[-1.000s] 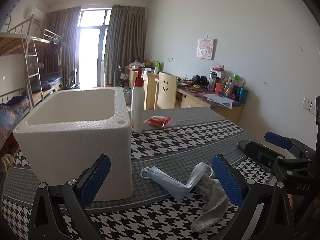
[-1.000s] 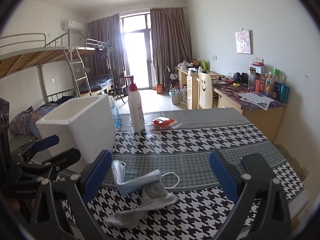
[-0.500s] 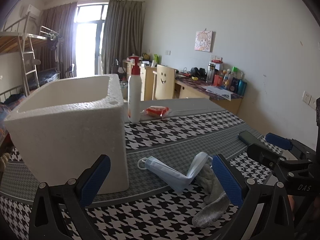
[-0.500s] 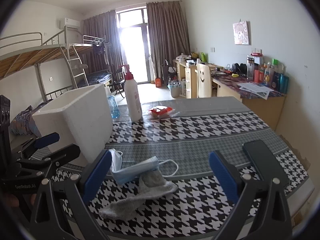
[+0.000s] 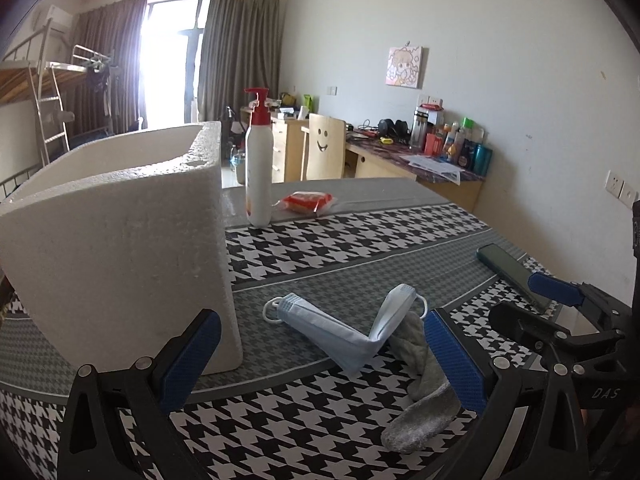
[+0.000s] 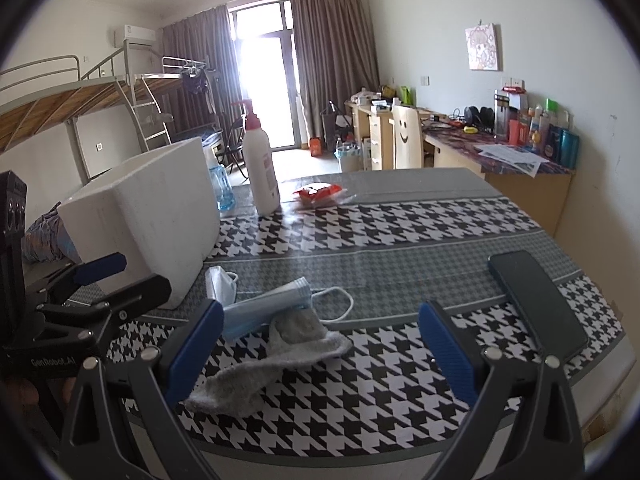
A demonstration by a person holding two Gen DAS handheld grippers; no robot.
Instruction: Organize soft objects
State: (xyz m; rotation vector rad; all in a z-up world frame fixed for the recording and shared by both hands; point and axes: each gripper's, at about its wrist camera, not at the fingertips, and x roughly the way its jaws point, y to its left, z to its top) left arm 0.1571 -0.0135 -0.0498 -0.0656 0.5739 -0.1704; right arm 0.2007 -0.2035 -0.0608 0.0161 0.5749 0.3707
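Note:
A folded light-blue face mask (image 5: pixel 340 326) lies on the houndstooth table, partly over a grey sock (image 5: pixel 420 404). Both also show in the right wrist view: the mask (image 6: pixel 266 306) and the sock (image 6: pixel 272 360). A white foam box (image 5: pixel 116 236), open at the top, stands to the left of them; it also shows in the right wrist view (image 6: pixel 156 216). My left gripper (image 5: pixel 320 356) is open and empty, just short of the mask. My right gripper (image 6: pixel 320 344) is open and empty, low over the sock.
A white pump bottle (image 5: pixel 259 168) with a red top and a red snack packet (image 5: pixel 307 201) stand at the table's far side. A dark phone (image 6: pixel 536 304) lies near the right edge. A small water bottle (image 6: pixel 222 188) stands behind the box.
Both grippers have come lower and closer to the mask and sock. The box and the table objects have stayed put.

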